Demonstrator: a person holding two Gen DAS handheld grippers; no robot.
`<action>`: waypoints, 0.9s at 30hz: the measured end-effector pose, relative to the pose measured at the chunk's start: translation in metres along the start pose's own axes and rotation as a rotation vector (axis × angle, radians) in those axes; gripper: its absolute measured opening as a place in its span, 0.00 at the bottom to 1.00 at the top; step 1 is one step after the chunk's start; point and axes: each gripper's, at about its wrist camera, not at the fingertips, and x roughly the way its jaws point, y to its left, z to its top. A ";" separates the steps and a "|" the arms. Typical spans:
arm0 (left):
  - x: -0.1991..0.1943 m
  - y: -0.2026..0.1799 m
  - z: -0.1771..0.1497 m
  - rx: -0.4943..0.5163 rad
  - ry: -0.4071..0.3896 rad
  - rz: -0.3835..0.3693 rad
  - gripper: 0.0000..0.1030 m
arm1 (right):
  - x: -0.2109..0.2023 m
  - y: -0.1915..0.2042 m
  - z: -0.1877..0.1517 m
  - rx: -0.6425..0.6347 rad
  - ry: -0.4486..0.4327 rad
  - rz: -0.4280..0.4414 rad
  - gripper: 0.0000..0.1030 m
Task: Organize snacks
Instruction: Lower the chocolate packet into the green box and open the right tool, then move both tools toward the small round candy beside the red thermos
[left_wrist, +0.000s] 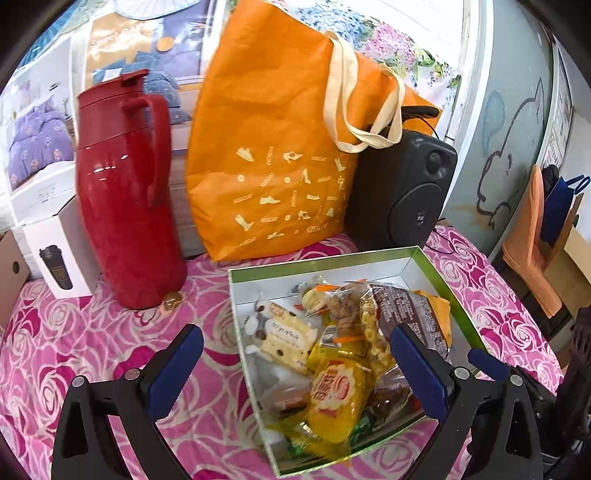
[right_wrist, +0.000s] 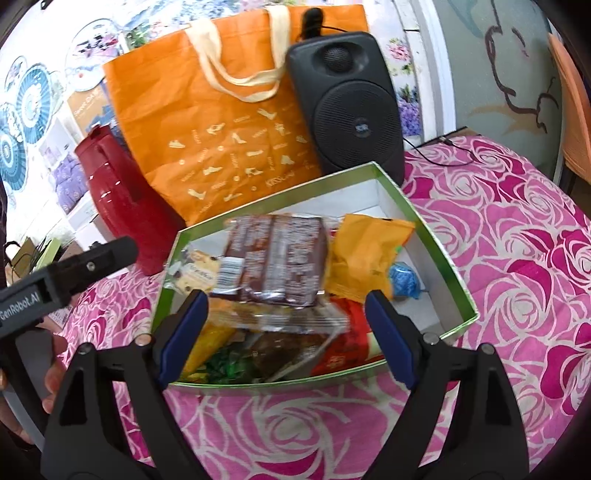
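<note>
A green-rimmed white box (left_wrist: 439, 273) (right_wrist: 432, 229) on the pink rose tablecloth holds several snack packets: a yellow packet (left_wrist: 334, 398), a white biscuit pack (left_wrist: 288, 338), a brown chocolate multipack (right_wrist: 277, 254) and an orange packet (right_wrist: 364, 254). My left gripper (left_wrist: 295, 369) is open and empty, its fingers straddling the box's near left corner. My right gripper (right_wrist: 286, 336) is open and empty over the box's near edge. The left gripper's body (right_wrist: 74, 269) shows at the left of the right wrist view.
Behind the box stand a red thermos jug (left_wrist: 125, 199) (right_wrist: 118, 199), an orange tote bag (left_wrist: 273, 147) (right_wrist: 218, 129) and a black speaker (left_wrist: 402, 188) (right_wrist: 351, 103). A white product box (left_wrist: 55, 251) is at the left. The speaker cable (right_wrist: 443, 155) trails across the cloth.
</note>
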 end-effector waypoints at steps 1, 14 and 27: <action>-0.004 0.005 -0.001 -0.005 -0.004 0.006 1.00 | -0.001 0.006 0.000 -0.008 0.004 0.003 0.84; -0.032 0.159 -0.040 -0.162 0.077 0.193 1.00 | 0.017 0.105 0.013 -0.134 0.108 0.258 0.84; -0.058 0.238 -0.063 -0.200 0.014 0.155 1.00 | 0.147 0.229 0.022 -0.365 0.313 0.179 0.56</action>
